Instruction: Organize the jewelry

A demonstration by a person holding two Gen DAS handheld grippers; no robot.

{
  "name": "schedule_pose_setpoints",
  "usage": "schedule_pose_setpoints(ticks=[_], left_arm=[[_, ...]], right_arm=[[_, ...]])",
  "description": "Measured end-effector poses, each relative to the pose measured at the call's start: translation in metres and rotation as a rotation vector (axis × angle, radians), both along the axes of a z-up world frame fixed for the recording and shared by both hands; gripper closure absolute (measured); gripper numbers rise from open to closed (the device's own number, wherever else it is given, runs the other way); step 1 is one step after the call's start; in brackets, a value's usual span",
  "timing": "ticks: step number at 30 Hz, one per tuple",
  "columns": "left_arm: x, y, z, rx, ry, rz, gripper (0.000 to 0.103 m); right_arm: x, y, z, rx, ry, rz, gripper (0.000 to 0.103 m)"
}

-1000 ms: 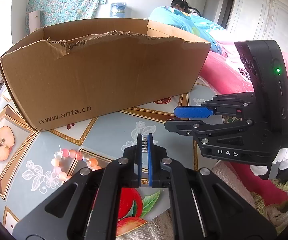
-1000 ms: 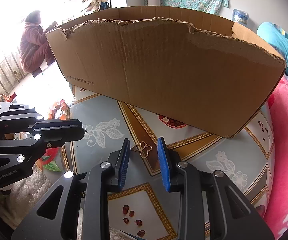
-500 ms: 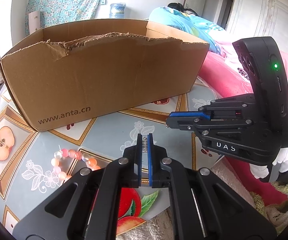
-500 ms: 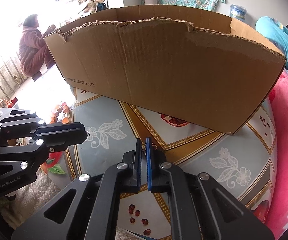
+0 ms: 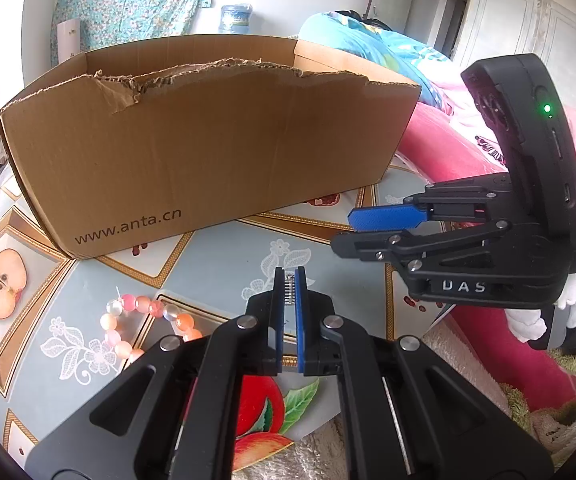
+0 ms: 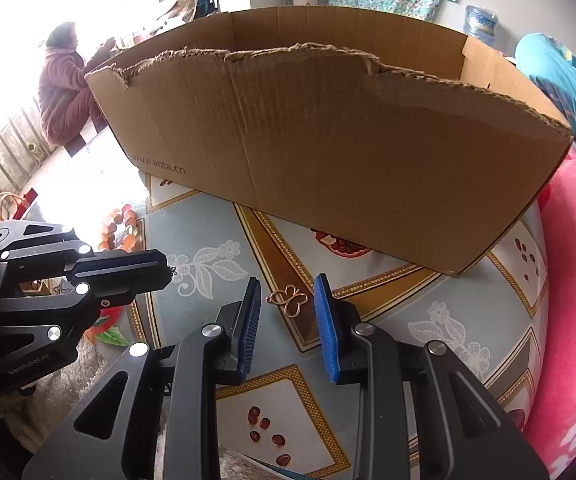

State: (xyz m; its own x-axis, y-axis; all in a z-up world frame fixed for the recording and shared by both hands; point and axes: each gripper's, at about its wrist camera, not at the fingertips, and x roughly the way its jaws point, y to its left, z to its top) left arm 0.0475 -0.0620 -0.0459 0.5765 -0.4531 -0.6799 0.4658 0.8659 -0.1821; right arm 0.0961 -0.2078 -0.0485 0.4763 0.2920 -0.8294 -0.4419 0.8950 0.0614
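Observation:
My left gripper [image 5: 289,286] is shut on a small ridged silver piece [image 5: 289,292], held just above the fruit-patterned tablecloth [image 5: 216,268]. A gold butterfly-shaped piece [image 6: 289,299] lies flat on the cloth. My right gripper [image 6: 287,282] hangs over it with its jaws opening; the blue pads [image 6: 324,312] stand to either side and do not touch it. From the left wrist view the right gripper [image 5: 344,229] sits to the right, near the box corner. A pink and orange bead bracelet [image 5: 144,320] lies left of my left gripper. The left gripper [image 6: 166,268] shows at the left of the right wrist view.
A long torn-rimmed cardboard box [image 5: 208,152] stands open-topped across the back of the table. A pink blanket [image 6: 572,280] borders the right side and a fluffy towel [image 5: 460,344] lies at the near edge. A person in a padded coat [image 6: 64,88] sits far off.
The right gripper's jaws shut over the butterfly piece, then opened again; the piece lies in the same spot on the cloth. The left gripper has kept still and shut.

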Motion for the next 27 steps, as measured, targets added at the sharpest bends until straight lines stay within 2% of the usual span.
schedule_pose_setpoints(ticks=[4, 6, 27], left_arm=[[0.001, 0.001, 0.0, -0.003, 0.003, 0.003, 0.099], [0.002, 0.001, 0.0, -0.007, 0.002, 0.005, 0.099], [0.001, 0.008, 0.001, -0.033, -0.008, 0.008, 0.099]], right_arm=[[0.001, 0.003, 0.001, -0.018, 0.01, 0.0, 0.076], [0.004, 0.002, 0.003, -0.026, 0.017, -0.01, 0.083], [0.006, 0.004, 0.009, -0.014, 0.024, -0.041, 0.083]])
